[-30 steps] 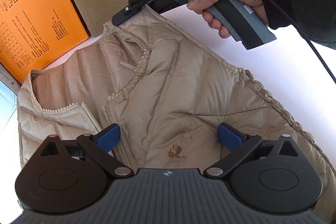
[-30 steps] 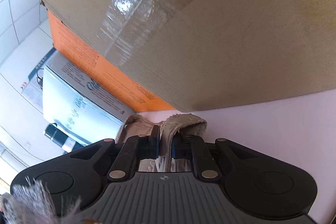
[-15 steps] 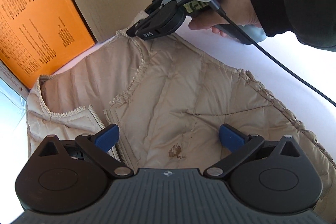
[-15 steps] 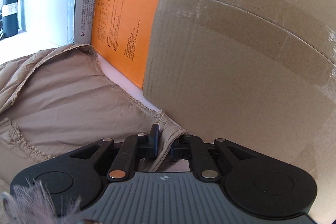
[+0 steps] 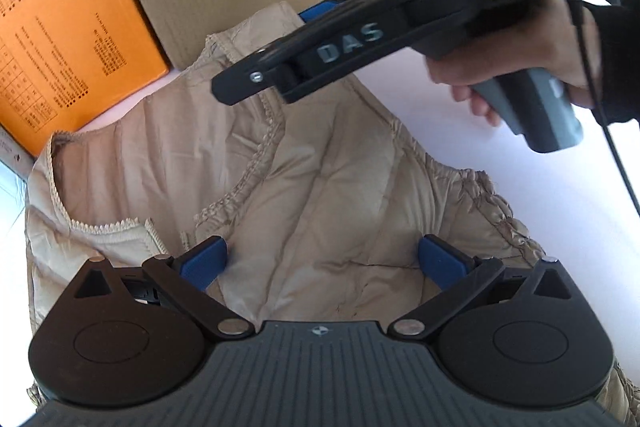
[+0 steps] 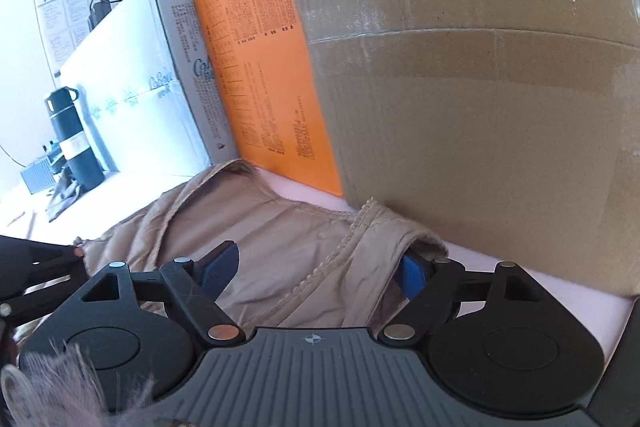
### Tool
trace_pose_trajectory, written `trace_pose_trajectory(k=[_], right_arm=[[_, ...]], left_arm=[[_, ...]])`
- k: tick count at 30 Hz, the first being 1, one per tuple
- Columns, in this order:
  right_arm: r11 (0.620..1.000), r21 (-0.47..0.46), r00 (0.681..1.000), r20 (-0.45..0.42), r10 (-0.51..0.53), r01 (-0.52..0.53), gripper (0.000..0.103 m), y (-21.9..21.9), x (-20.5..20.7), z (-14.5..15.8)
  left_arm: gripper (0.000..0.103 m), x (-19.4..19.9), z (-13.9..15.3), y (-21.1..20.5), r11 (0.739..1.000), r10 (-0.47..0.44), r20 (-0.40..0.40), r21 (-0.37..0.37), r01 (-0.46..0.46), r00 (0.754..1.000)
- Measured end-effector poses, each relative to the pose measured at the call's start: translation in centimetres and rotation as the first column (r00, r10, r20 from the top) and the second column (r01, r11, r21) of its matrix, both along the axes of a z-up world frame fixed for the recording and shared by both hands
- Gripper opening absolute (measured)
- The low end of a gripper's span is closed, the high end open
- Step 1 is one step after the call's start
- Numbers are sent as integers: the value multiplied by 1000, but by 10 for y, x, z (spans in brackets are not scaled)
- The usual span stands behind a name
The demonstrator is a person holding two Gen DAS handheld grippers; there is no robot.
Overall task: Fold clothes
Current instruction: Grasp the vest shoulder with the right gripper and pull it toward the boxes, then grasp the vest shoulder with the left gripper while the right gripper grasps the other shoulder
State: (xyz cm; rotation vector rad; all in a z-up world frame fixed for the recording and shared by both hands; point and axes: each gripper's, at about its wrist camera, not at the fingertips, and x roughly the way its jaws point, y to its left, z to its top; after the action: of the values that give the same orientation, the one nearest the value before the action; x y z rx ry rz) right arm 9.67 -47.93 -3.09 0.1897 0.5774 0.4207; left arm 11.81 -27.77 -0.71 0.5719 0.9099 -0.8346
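Note:
A beige quilted vest (image 5: 320, 187) lies spread on the white table (image 5: 520, 211), its collar end toward the boxes. My left gripper (image 5: 322, 259) hovers over the vest's front, jaws wide open and holding nothing. My right gripper (image 6: 316, 271) is at the vest's far shoulder (image 6: 372, 239). Its jaws are opening and the shoulder lies loose between the blue pads (image 6: 412, 275), no longer pinched. In the left wrist view the right gripper (image 5: 272, 51) shows from the side above the shoulder, held by a hand (image 5: 520, 67).
A large cardboard box (image 6: 480, 87) and an orange box (image 6: 260, 67) stand right behind the vest. A white box (image 6: 140, 87) and a dark flask (image 6: 76, 135) are further left. A black cable (image 5: 616, 155) hangs from the right gripper. Bare table lies right of the vest.
The right gripper, shut on the vest's shoulder before, has opened wide and let it go, rolling and lifting a little. The left gripper stays open over the vest.

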Motion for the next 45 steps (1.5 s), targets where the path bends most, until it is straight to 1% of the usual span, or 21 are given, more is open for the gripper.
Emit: trace_pose_trajectory(k=[3,5,6,7,8,9,11,14,18,21,24,27,29,31,32,33,36,39,41,43,45], right_arm=[[996,85,999,-40,-18,21,79,-8,-14,-2],[991,126,997,-71,-40,49,74,-13,-22,-3],[987,143,995,-89,-54,67,59,-16,-27,-4],[984,152,991,-117,-71,89,31,-16,-30,-6],[982,156,987,-140,-85,107,19,-17,-31,-7],[978,166,981,-165,-98,126,15,-18,-31,-9],[963,231,978,-185,-96,138,10,-24,-32,-9],[928,352,987,-143,-76,123,8,-23,-27,-1],[957,254,970,-231,-82,142,7,-12,-10,-18],[955,250,964,-249,-93,157,3,-15,-9,-28],[954,251,963,-248,-102,166,4,-15,-10,-29],[963,221,966,-239,-103,157,8,-11,-10,-24],[970,194,969,-226,-101,147,18,-8,-10,-19],[977,173,974,-209,-87,125,48,-5,-10,-13],[982,153,976,-201,-81,113,53,-3,-10,-10],[987,121,978,-192,-85,109,59,0,-10,-7],[990,79,978,-182,-102,118,61,2,-12,-2],[986,75,975,-175,-136,151,68,-4,-15,0],[981,70,971,-166,-170,183,69,-11,-17,2],[976,66,968,-158,-197,210,77,-18,-18,2],[968,53,960,-150,-235,245,78,-28,-16,2]], left_arm=[[103,-1,0,4,1000,13,9,5,-14,1000],[103,-3,0,5,1000,19,16,6,-19,1000],[103,-4,0,6,1000,21,19,6,-21,1000],[103,-4,0,6,1000,22,20,7,-22,1000],[103,-5,0,6,1000,22,22,8,-22,1000],[103,-5,0,5,1000,21,24,9,-21,999],[103,-6,0,5,1000,21,27,8,-22,999],[103,-7,-1,5,1000,29,22,1,-29,999],[103,-8,0,5,1000,25,28,2,-25,999],[103,-14,5,8,1000,7,52,10,-8,999],[103,-22,18,23,1000,-26,112,-12,27,993],[103,-12,32,49,998,11,174,-55,-1,985],[103,0,41,73,994,86,202,-85,-70,976],[103,23,41,99,978,195,213,-112,-174,957],[103,38,38,111,965,254,210,-119,-233,944],[103,51,35,123,949,309,200,-122,-290,930],[102,89,23,154,893,439,110,-156,-421,892],[102,122,11,178,844,505,5,-212,-492,863],[101,137,4,183,837,503,-27,-234,-494,864],[100,149,-2,184,843,488,-32,-243,-480,873],[97,160,-9,182,851,473,-26,-247,-464,881]])
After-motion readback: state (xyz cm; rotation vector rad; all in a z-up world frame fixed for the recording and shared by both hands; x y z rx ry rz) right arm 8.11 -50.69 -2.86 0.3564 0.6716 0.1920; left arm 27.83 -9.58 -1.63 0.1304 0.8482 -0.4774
